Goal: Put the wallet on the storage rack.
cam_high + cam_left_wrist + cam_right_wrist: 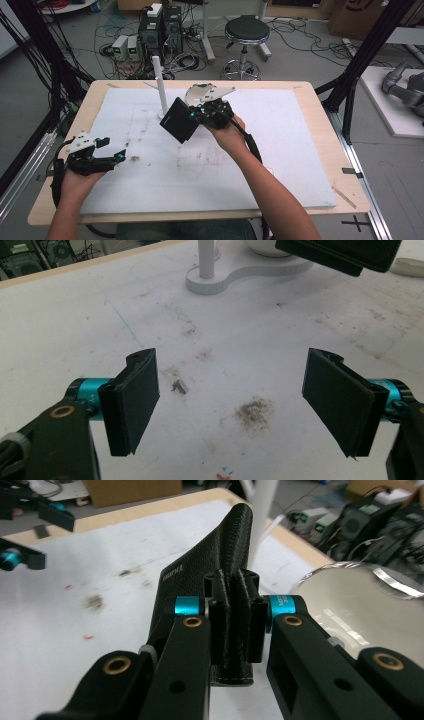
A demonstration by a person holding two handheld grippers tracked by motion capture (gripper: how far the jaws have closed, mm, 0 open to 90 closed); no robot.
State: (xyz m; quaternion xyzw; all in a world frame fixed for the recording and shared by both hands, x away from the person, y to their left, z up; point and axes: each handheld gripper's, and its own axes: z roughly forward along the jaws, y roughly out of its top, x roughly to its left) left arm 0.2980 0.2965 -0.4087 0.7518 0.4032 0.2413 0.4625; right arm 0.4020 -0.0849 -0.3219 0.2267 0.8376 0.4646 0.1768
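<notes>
The left hand holds the left gripper low near the table's left edge, its jaws spread wide apart with nothing between them. The right forearm reaches forward and inward, raising the right gripper above the table's middle. Its jaws appear pressed together on a black pouch.

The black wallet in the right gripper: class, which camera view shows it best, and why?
The high view: the black wallet shows as a whole flat square, lifted above the table, clamped by the right gripper. The right gripper view sees it edge-on between shut jaws. The left gripper view catches one corner.
</notes>
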